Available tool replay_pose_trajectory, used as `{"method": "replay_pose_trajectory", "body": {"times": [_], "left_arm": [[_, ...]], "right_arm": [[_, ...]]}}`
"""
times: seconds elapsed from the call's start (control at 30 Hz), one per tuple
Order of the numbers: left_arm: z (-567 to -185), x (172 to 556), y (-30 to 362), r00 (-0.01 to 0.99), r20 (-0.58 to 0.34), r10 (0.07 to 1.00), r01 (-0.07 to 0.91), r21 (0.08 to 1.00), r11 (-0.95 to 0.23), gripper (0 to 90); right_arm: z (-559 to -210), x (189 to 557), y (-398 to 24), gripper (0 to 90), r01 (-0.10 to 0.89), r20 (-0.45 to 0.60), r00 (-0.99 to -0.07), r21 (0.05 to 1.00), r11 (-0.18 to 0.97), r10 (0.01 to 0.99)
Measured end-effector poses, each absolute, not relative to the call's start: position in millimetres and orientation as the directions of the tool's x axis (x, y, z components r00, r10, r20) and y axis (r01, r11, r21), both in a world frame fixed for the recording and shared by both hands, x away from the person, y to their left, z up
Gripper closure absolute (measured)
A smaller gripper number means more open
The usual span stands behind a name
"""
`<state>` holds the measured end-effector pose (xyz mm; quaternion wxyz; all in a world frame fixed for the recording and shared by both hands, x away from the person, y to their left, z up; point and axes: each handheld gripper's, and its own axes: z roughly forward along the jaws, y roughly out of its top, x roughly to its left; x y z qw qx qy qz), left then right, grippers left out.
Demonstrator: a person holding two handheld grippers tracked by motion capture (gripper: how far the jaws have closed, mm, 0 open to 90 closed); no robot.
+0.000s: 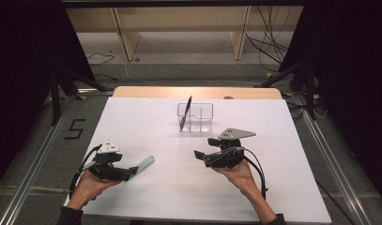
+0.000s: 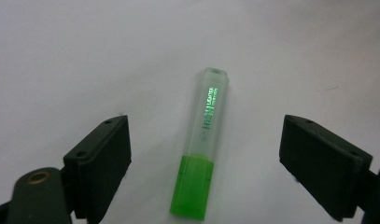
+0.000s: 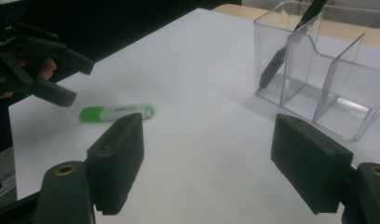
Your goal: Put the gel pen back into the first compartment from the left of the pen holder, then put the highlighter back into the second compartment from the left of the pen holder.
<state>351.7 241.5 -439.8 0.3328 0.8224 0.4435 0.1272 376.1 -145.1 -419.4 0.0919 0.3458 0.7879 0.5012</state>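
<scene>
A green highlighter lies flat on the white table sheet, with its capped green end toward my left gripper. My left gripper is open, its jaws standing wide on either side of the highlighter and not touching it. My right gripper is open with nothing between its jaws and hovers near the table's middle right, pointing left. Past it stands a clear divided organizer. A black pen leans in its left compartment. The right gripper view takes in the highlighter and the left gripper.
The wooden table edge runs along the back. Black stand legs and cables are on the floor to both sides and behind. A "5" mark is on the floor at the left.
</scene>
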Motion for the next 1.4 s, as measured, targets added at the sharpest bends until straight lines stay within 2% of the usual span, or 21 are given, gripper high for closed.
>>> {"method": "replay_pose_trajectory", "body": {"times": [0.23, 0.6, 1.07, 1.23, 1.4], "left_arm": [[-442.9, 353.9, 241.4, 0.575, -0.084, 0.814, 0.679, 0.603, -0.418, 17.2], [-446.8, 353.9, 238.2, 0.605, -0.05, 0.795, 0.68, 0.552, -0.483, 18.5], [-454.6, 361.3, 231.7, 0.642, -0.024, 0.766, 0.702, 0.421, -0.574, 18.9], [-454.5, 362.5, 231.1, 0.676, -0.006, 0.737, 0.679, 0.395, -0.619, 24.0], [-460.7, 364.1, 231.0, 0.692, 0.016, 0.722, 0.67, 0.359, -0.65, 33.6]], "right_arm": [[-428.2, 369.3, -144.3, 24.7, 0.464, 0.206, -0.75, 0.841, 0.279, 0.628], [-440.8, 358.3, -143.0, 23.6, 0.483, 0.213, -0.754, 0.821, 0.305, 0.622], [-451.2, 348.8, -147.4, 23.5, 0.501, 0.219, -0.749, 0.805, 0.318, 0.625], [-455.0, 347.7, -147.4, 23.5, 0.504, 0.224, -0.752, 0.801, 0.322, 0.62], [-456.9, 347.2, -147.2, 23.8, 0.509, 0.23, -0.755, 0.797, 0.327, 0.614]]}}
